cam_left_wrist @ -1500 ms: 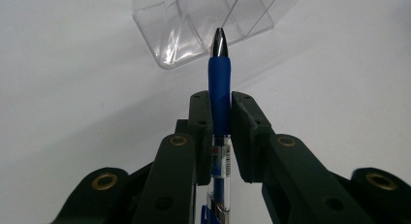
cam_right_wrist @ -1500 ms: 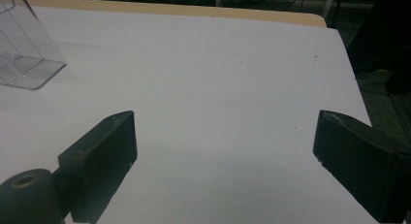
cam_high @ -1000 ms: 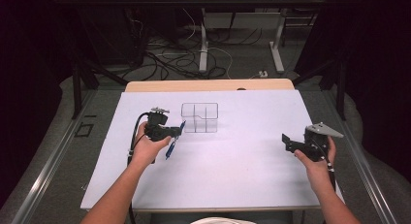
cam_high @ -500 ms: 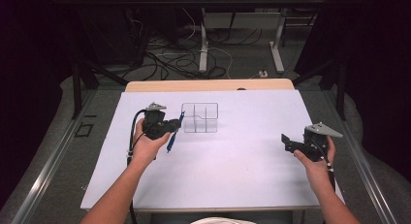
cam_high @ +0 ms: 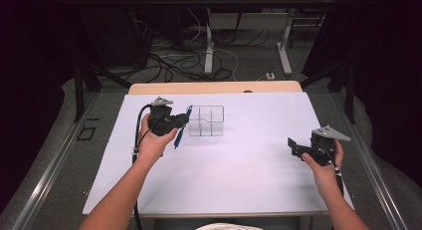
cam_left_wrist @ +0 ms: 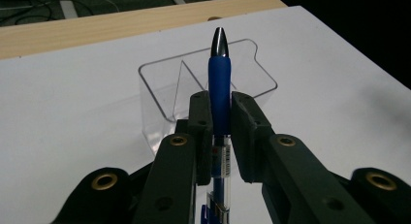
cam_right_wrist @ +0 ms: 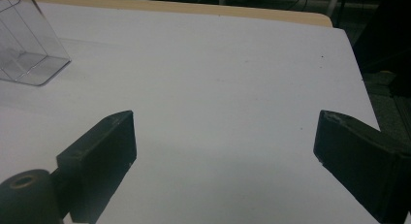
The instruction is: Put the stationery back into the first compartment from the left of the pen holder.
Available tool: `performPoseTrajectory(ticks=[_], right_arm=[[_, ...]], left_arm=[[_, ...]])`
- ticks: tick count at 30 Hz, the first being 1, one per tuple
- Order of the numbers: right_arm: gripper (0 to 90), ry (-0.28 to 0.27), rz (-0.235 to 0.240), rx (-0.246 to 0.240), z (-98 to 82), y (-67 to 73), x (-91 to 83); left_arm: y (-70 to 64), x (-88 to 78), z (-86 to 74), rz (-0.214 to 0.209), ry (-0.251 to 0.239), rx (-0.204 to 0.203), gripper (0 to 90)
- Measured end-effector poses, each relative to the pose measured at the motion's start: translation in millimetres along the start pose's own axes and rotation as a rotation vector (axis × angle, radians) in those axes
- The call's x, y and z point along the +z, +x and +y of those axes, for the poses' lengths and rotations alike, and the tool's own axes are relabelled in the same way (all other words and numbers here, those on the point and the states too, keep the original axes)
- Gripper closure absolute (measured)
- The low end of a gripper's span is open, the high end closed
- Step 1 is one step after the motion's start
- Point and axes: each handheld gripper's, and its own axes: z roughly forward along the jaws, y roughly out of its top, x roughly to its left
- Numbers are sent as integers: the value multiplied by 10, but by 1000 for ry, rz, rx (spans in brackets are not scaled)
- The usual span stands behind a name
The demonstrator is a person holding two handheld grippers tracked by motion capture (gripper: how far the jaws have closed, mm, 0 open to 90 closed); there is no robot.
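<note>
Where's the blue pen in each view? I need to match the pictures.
High view: pen left of centre, in the left hand-held gripper, beside the clear organizer.
Left gripper view: centre, upright between the jaws.
Right gripper view: not in it.
Shared landmark: the clear organizer.

Looks like a lab or recording room, not a home. Dark curtained surroundings on both sides, grey floor [cam_high: 59, 155] with loose cables [cam_high: 171, 60] tangled behind the table. White work sheet [cam_high: 239, 160] laid over a wood-topped table [cam_high: 214, 87], metal frame legs [cam_high: 209, 46] of another desk farther back, power strip [cam_high: 270, 75] on the floor. Bare, staged setup with dim lighting, no household furnishings.
</note>
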Motion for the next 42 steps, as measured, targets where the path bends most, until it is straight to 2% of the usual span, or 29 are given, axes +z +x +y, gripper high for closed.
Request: performPoseTrajectory(ticks=[8, 10, 12, 19, 24, 26, 28, 29, 37, 39, 42], right_arm=[[55, -12, 12, 8, 2, 26, 12], [51, -4, 23, -7, 6, 18, 9], [44, -1, 29, 5, 6, 35, 11], [0, -1, 41, -20, 16, 54, 24], [0, 13, 46, -16, 19, 64, 25], [0, 16, 40, -30, 17, 58, 27], [0, 7, 38, -19, 12, 73, 40], [0, 14, 44, -35, 13, 62, 39], [0, 17, 27, -33, 8, 79, 55], [0, 25, 27, -46, 12, 67, 53], [0, 16, 18, -25, 19, 75, 58]], left_arm=[[-3, 32, 240, -1, -32, -9, 797], [-1, 39, 302, 3, -38, -7, 797], [-11, 53, 360, 10, -47, -4, 797], [-2, 108, 521, 22, -80, -1, 797], [28, 145, 582, 31, -110, -2, 797], [44, 163, 596, 37, -118, -3, 797], [59, 187, 603, 40, -130, -6, 797], [66, 200, 604, 41, -138, -6, 797], [111, 281, 617, 56, -185, -21, 797], [114, 306, 622, 64, -196, -18, 797], [113, 350, 617, 85, -211, -8, 797]])
